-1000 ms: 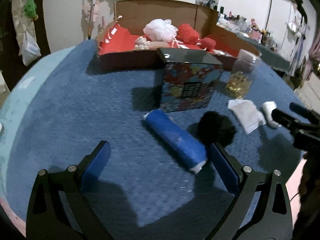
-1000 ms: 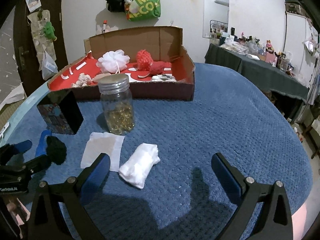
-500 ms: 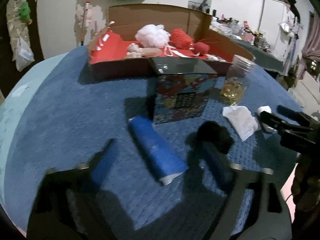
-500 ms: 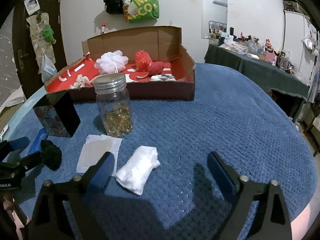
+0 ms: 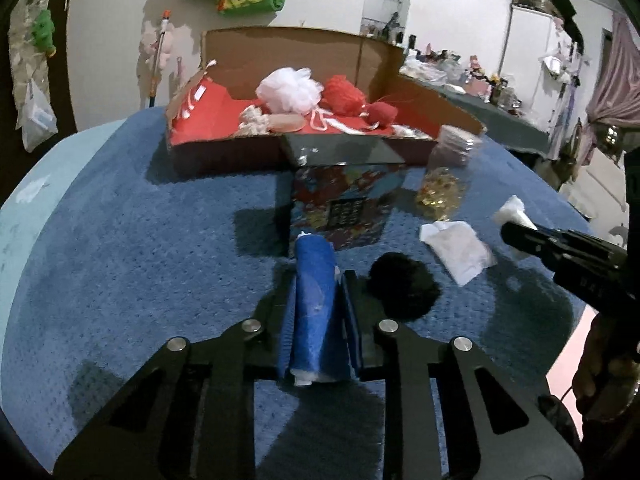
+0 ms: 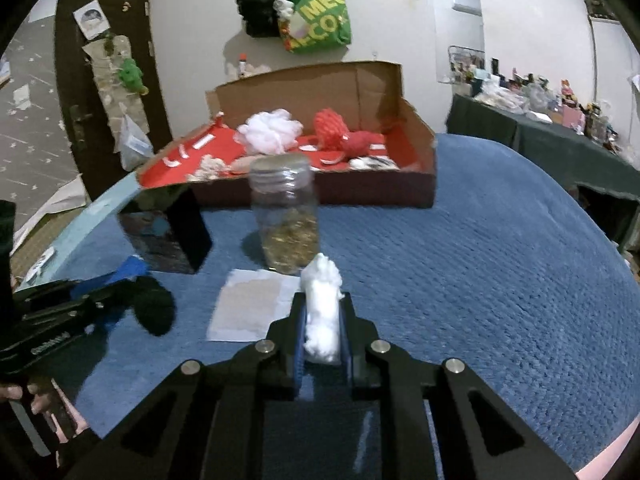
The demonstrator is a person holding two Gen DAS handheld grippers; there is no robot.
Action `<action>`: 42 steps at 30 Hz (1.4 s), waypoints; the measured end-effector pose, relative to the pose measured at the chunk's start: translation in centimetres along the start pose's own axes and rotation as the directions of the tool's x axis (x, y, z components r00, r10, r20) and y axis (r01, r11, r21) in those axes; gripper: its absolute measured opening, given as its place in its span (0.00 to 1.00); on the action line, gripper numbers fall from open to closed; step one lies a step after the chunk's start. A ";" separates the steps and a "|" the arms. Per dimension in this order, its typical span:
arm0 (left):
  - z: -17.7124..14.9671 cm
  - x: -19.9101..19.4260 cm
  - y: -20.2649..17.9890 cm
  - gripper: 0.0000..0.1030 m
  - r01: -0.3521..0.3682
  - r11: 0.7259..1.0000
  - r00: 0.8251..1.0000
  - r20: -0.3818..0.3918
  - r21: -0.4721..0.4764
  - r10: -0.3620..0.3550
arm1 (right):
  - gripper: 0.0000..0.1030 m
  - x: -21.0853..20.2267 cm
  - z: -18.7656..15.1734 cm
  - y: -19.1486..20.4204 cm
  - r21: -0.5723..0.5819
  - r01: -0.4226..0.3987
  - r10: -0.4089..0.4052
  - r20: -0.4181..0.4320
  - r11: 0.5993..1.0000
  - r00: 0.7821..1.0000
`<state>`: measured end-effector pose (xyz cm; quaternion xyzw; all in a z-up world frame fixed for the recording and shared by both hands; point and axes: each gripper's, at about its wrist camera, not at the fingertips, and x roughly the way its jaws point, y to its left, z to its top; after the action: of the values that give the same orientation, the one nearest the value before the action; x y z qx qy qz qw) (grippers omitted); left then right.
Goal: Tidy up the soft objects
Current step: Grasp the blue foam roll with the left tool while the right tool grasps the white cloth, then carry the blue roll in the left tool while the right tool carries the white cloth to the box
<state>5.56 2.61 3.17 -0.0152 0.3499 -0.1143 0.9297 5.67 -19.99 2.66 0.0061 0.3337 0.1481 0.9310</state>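
On the blue mat (image 5: 140, 240), a blue roll (image 5: 316, 304) is clamped by the left gripper (image 5: 318, 300). A white cotton wad (image 6: 322, 312) is pinched in the right gripper (image 6: 322, 320).

Home bedroom; tote bag (image 6: 318, 16) hanging.

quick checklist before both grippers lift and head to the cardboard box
1. Left gripper shut on the blue roll: ok.
2. Right gripper shut on the white cotton wad: ok.
3. Roll centred in the fingers: ok.
4. Patterned tin stands between roll and cardboard box: not ok, lift over it.
5. Glass jar right ahead of wad: not ok.
6. Grip firmness: cannot tell.
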 end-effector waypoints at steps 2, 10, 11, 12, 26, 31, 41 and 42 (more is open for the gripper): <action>0.1 -0.1 -0.4 0.20 0.013 1.000 1.000 0.004 0.009 -0.013 | 0.15 -0.4 0.1 0.7 -0.015 -0.018 0.018 0.008 1.000 1.000; 0.3 -0.2 -0.8 0.20 0.036 0.999 0.999 0.008 0.013 -0.036 | 0.16 -0.6 0.0 2.4 -0.048 -0.061 0.061 0.002 0.997 0.998; 0.3 -0.2 -0.8 0.20 0.039 0.999 0.999 0.007 0.013 -0.040 | 0.16 -0.6 -0.1 2.5 -0.051 -0.063 0.063 0.002 0.997 0.998; 0.3 -0.2 -0.8 0.20 0.043 0.999 0.999 0.008 0.011 -0.043 | 0.16 -0.6 -0.1 2.7 -0.055 -0.066 0.066 0.000 0.996 0.998; 0.6 -0.5 0.4 0.20 0.017 1.000 1.000 -0.001 -0.001 -0.017 | 0.16 -0.2 0.0 1.4 -0.024 -0.054 0.054 -0.022 0.998 0.998; 1.1 -0.6 1.4 0.20 0.012 1.000 1.000 -0.013 -0.003 -0.012 | 0.16 0.3 0.5 0.0 0.000 -0.046 0.046 -0.046 0.999 0.998; 3.3 0.4 2.7 0.20 -0.002 0.999 0.999 -0.053 0.047 0.005 | 0.16 1.7 2.7 -2.9 -0.002 0.002 -0.002 -0.086 1.000 0.996; 3.4 0.4 2.9 0.20 -0.002 0.999 0.998 -0.057 0.051 0.005 | 0.16 1.9 2.9 -3.1 -0.003 0.005 -0.005 -0.090 1.000 0.996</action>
<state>8.70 5.16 5.17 0.0127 0.3734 -0.1218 0.9195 9.74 -22.18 3.43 -0.0027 0.3752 0.1465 0.9153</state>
